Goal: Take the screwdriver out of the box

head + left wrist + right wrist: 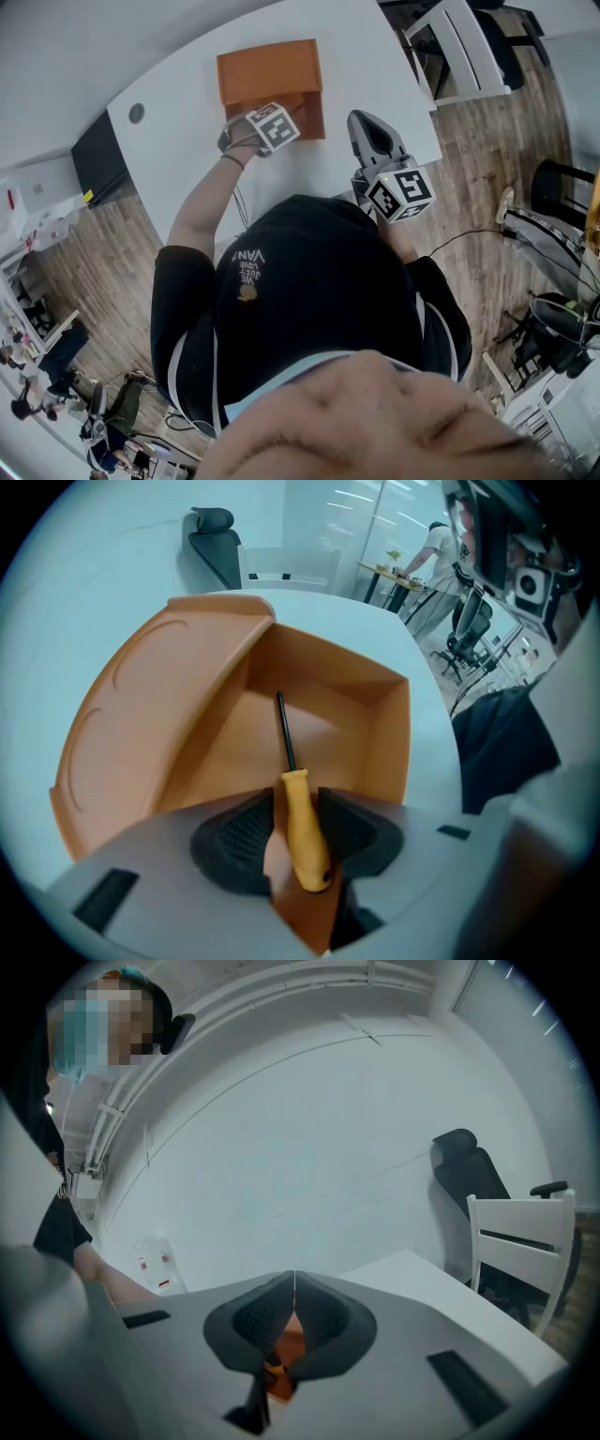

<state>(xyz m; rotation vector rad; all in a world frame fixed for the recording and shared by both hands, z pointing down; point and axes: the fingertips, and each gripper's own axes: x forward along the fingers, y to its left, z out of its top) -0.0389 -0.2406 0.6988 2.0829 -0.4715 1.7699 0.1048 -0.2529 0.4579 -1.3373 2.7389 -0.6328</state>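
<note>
An orange cardboard box lies open on the white table, its lid folded back to the left. Inside it lies a screwdriver with a yellow handle and a black shaft pointing toward the far wall of the box. My left gripper reaches over the box's near edge, and its two black pads close on the yellow handle. In the head view the left gripper sits at the box's front edge. My right gripper hovers to the right of the box, shut and holding nothing.
In the right gripper view, the right gripper points over the table corner toward a white wall, a black office chair and a white chair. The table's right edge is near the right gripper.
</note>
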